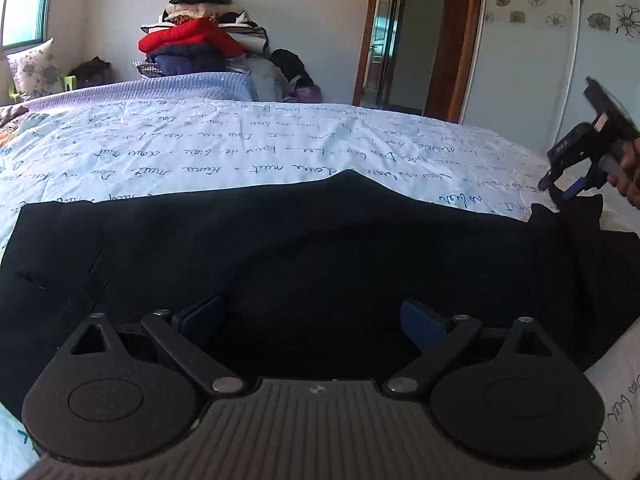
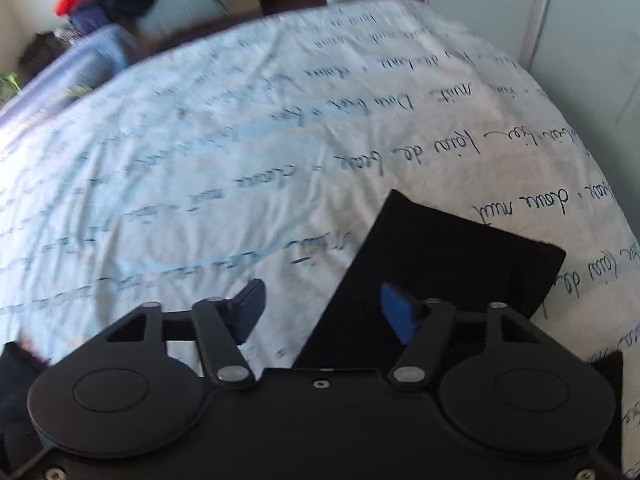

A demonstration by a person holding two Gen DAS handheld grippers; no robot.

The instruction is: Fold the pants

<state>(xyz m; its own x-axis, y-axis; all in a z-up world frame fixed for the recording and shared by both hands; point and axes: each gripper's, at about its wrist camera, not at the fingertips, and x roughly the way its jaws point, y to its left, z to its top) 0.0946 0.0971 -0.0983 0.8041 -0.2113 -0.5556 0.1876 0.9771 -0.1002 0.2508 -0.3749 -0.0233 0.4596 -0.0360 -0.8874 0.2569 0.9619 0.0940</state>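
Observation:
Black pants (image 1: pixel 304 240) lie spread flat across the bed, reaching from the left side to the right edge of the left wrist view. My left gripper (image 1: pixel 312 318) is open just above the near part of the pants, blue pads apart. My right gripper shows in the left wrist view at the far right (image 1: pixel 560 188), just above a raised corner of the pants. In the right wrist view my right gripper (image 2: pixel 322 312) is open over one end of the pants (image 2: pixel 448 264), which lies flat on the sheet.
The bed has a light blue sheet (image 1: pixel 240 148) with handwritten script print. A pile of clothes (image 1: pixel 200 40) with a red jacket stands behind the bed. A pillow (image 1: pixel 34 66) lies at far left. A doorway (image 1: pixel 384 40) and wardrobe (image 1: pixel 540 60) are at right.

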